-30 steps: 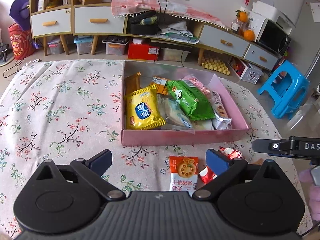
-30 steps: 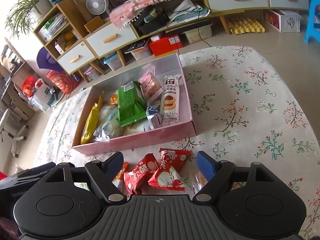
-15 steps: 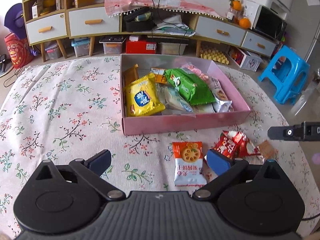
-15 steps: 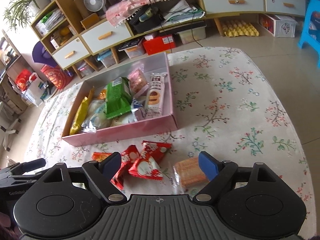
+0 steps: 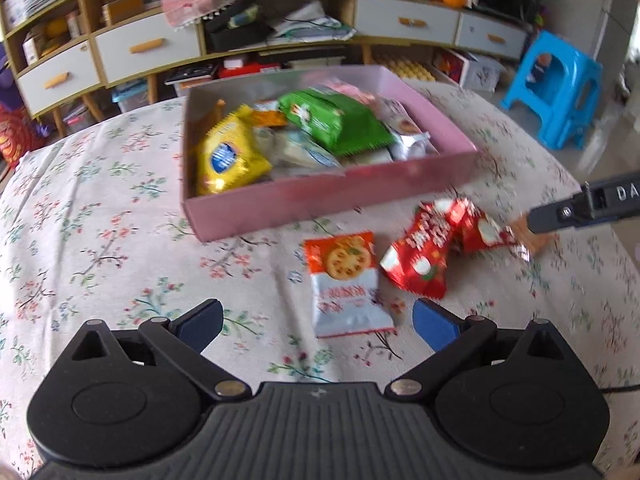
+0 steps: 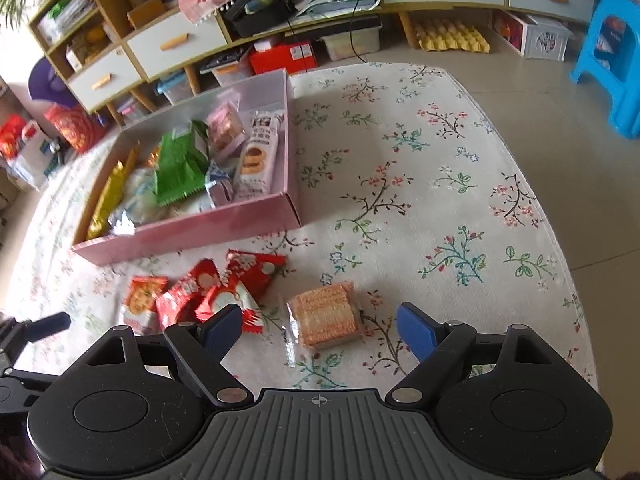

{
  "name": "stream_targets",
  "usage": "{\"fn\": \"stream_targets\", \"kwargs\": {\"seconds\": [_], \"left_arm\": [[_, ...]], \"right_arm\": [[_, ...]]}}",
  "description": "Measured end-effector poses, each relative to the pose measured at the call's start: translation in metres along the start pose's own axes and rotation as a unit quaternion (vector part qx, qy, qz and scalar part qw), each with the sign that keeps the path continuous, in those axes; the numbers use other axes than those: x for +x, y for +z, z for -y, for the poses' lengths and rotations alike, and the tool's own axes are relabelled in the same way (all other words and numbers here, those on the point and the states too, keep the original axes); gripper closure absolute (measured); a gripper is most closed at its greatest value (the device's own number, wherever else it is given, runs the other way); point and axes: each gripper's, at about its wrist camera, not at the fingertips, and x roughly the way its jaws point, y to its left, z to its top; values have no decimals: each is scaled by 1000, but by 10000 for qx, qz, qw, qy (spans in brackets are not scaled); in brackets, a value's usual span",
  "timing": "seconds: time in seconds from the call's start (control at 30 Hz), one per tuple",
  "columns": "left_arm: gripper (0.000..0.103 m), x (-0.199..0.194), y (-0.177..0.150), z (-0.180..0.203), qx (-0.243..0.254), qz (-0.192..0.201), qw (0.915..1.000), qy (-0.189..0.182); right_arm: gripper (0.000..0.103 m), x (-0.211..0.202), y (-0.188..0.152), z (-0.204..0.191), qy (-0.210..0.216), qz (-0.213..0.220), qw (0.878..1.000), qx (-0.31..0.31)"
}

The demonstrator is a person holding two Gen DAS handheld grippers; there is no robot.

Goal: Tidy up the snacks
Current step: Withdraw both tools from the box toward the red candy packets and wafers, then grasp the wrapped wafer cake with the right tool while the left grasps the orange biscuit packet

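Observation:
A pink box (image 5: 320, 200) holding several snack packets, a yellow one (image 5: 228, 158) and a green one (image 5: 336, 122) among them, sits on the floral tablecloth. In front of it lie an orange-and-white cracker packet (image 5: 344, 284), two red packets (image 5: 424, 252) and a clear-wrapped wafer pack (image 6: 326, 316). My left gripper (image 5: 316, 324) is open, low over the cloth, and the cracker packet lies just ahead between its blue pads. My right gripper (image 6: 320, 328) is open, its pads either side of the wafer pack without touching it. The red packets (image 6: 224, 292) lie to its left.
The round table's edge (image 6: 560, 240) curves close on the right, with tiled floor beyond. A blue stool (image 5: 556, 84) stands on the floor to the right. Low cabinets with drawers (image 5: 152, 46) and storage bins line the back wall. Bare cloth (image 5: 92, 208) lies left of the box.
Both grippers have sunk closer to the table. The cracker packet has come between the left fingers, and the wafer pack has come into view between the right fingers. Nothing was grasped.

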Motion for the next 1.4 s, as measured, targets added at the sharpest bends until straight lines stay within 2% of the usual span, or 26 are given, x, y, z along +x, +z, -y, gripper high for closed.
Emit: {"fn": "stream_targets", "kwargs": {"seconds": [0.23, 0.4, 0.5, 0.7, 1.03, 1.4], "left_arm": [[6, 16, -13, 15, 247, -109, 9996, 15], [3, 18, -14, 18, 351, -29, 9994, 62], [1, 18, -13, 15, 319, -53, 9995, 58], [1, 22, -9, 15, 321, -21, 9994, 113], [12, 25, 1, 6, 234, -45, 9996, 166], [30, 23, 6, 3, 302, -82, 9993, 200]], "right_arm": [[17, 17, -15, -11, -251, -262, 9977, -568], [16, 29, -26, -17, -334, -418, 9953, -809], [12, 32, -29, -23, -489, -329, 9924, -1077], [6, 36, -27, -25, -499, -293, 9923, -1091], [5, 43, -19, -23, -518, -268, 9927, -1056], [5, 45, -14, -22, -592, -240, 9923, -1060]]}}
